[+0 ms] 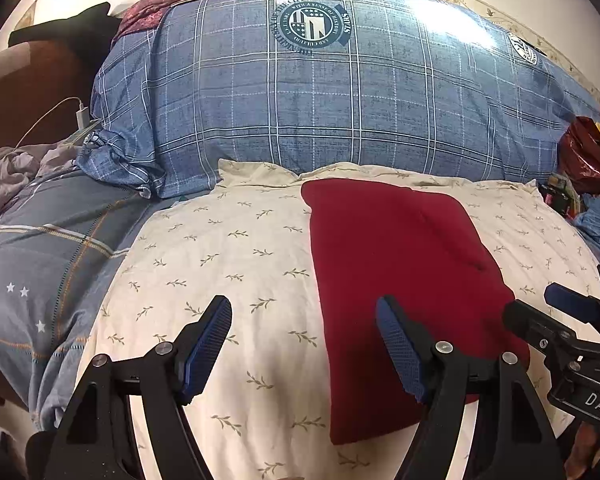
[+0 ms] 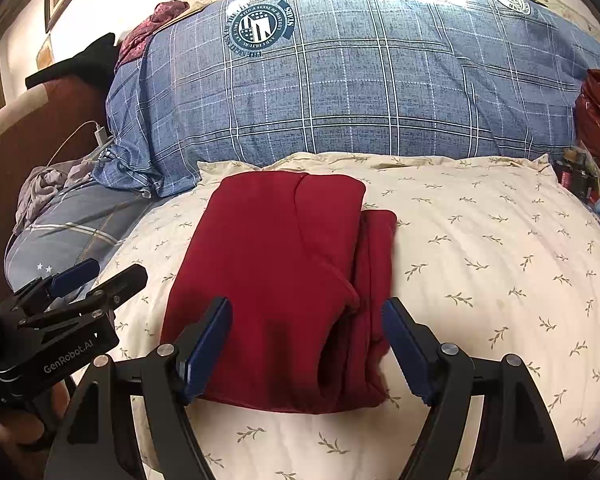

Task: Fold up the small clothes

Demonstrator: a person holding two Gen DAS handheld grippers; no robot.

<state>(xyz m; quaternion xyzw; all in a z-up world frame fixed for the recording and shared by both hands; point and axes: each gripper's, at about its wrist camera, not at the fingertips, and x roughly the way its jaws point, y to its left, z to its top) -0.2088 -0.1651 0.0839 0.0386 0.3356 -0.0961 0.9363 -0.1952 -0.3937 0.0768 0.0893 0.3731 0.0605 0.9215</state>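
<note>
A dark red garment (image 1: pixel 400 260) (image 2: pixel 276 248) lies folded into a long rectangle on a cream leaf-print pillow (image 1: pixel 220 260) (image 2: pixel 480 260). Its right side shows a narrower layer under the top fold. My left gripper (image 1: pixel 302 304) is open above the pillow by the garment's left edge, with its right finger over the red cloth. It also shows at the left edge of the right wrist view (image 2: pixel 114 266). My right gripper (image 2: pixel 307 304) stands open above the garment's near end, pads clear of the cloth. Its tips appear at the right of the left wrist view (image 1: pixel 540 300).
A big blue plaid duvet (image 1: pixel 320 100) rises behind the pillow. Grey-blue bedding (image 1: pixel 40 260) and a crumpled grey cloth (image 1: pixel 12 172) lie left, with a white charger (image 1: pixel 82 114) and cable. A maroon cloth (image 1: pixel 156 4) sits at back left, a shiny red bag (image 1: pixel 588 156) at right.
</note>
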